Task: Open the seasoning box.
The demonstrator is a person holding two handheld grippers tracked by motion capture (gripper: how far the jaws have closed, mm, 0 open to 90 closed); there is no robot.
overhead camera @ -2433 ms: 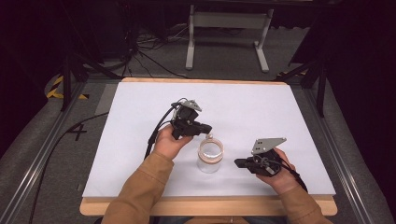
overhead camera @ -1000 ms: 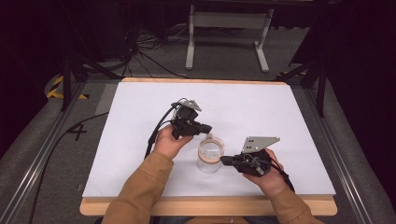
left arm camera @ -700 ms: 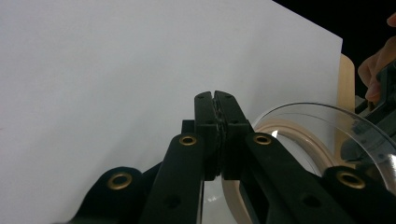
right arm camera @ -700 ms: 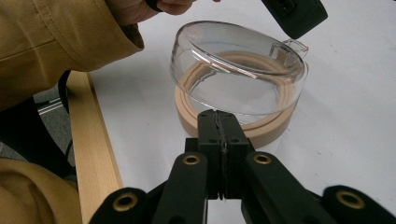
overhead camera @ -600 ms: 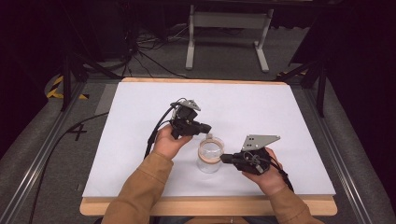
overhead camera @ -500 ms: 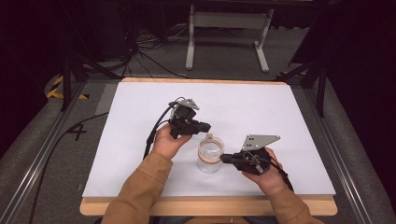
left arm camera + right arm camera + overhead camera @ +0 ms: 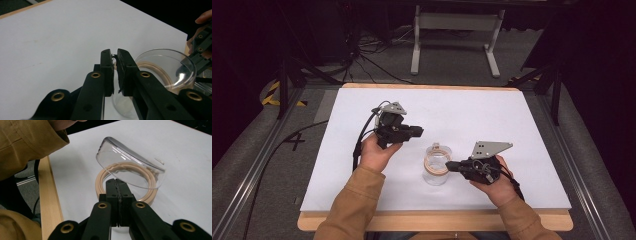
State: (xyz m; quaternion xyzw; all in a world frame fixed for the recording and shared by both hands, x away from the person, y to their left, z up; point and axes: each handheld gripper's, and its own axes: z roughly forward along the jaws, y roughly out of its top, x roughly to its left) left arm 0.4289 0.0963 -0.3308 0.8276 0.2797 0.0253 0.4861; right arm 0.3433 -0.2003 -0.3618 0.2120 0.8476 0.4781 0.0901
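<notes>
A: What's on the white table (image 7: pixel 512 120) right now?

B: A clear glass jar (image 7: pixel 436 170) stands near the front edge, between the two hands. Its beige-rimmed lid (image 7: pixel 130 168) is tilted up, hinged open above the mouth, with the beige seal ring (image 7: pixel 105 180) beneath it.

A: Anything inside the jar?

B: It looks empty to me; I can see no contents through the glass.

A: And the grippers?

B: The right gripper (image 7: pixel 454 166) sits at the jar's rim, its jaws pressed together; in the right gripper view they appear to pinch the rim or clasp just below the ring, though what exactly is caught I can't tell. The left gripper (image 7: pixel 416 131) hangs just beside the jar, up and to its left, jaws nearly together on nothing.

A: So which step is this?

B: I'd judge the lid is being opened or swung back. Next, the right needs a steady hold while the left braces the jar.
</notes>
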